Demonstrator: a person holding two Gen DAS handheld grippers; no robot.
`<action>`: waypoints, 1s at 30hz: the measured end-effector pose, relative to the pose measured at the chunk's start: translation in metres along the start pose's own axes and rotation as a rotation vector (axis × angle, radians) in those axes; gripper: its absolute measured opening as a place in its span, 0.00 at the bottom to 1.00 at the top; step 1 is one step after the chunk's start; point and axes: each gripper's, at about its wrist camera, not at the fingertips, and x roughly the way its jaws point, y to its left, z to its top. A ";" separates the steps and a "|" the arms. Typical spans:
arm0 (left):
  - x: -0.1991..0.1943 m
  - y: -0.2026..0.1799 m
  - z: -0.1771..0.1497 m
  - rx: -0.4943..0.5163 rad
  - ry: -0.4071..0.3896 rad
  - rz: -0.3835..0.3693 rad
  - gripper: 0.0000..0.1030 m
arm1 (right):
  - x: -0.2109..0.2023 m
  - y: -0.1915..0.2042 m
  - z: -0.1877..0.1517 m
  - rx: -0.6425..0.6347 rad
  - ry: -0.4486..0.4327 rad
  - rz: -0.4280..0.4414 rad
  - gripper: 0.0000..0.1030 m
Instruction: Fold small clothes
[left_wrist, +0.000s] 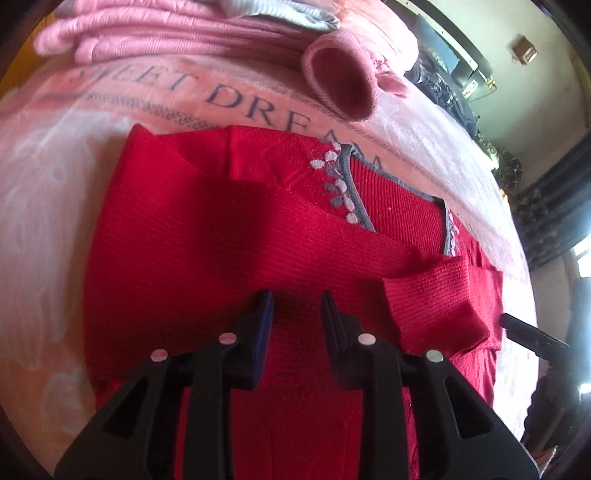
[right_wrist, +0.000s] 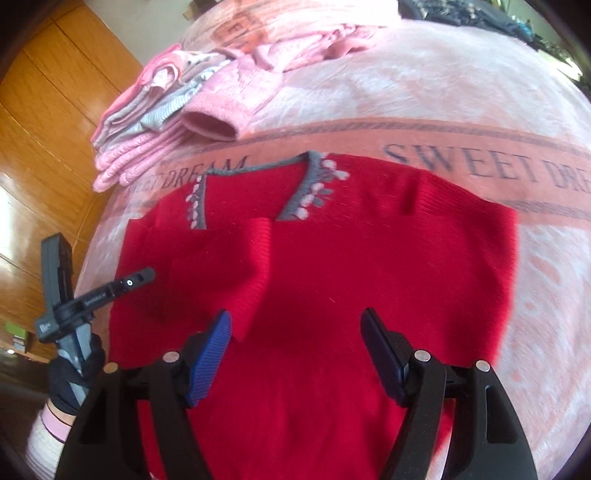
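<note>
A home bedroom: a bed spread with a pink plush blanket (right_wrist: 424, 96) printed "SWEET DREAM" fills the scene, a stack of folded pink and grey clothes (right_wrist: 147, 122) lies at its far left, and an orange wooden wardrobe (right_wrist: 48, 110) stands just beyond the bed's left edge.

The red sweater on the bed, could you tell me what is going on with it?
A person is folding the red sweater, which lies flat on the pink blanket with one sleeve laid across its front. The left gripper and right gripper hover open over it, gripping nothing. Folded pink clothes sit behind.
</note>
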 end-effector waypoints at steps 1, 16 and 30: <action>0.000 0.002 0.000 -0.001 0.001 -0.007 0.26 | 0.008 0.004 0.005 0.003 0.019 0.004 0.71; -0.017 0.000 -0.010 0.022 -0.017 -0.063 0.33 | 0.037 0.028 0.016 -0.049 0.041 -0.083 0.07; -0.024 0.008 -0.019 -0.022 -0.012 -0.094 0.37 | 0.013 0.099 0.004 -0.245 0.036 -0.085 0.32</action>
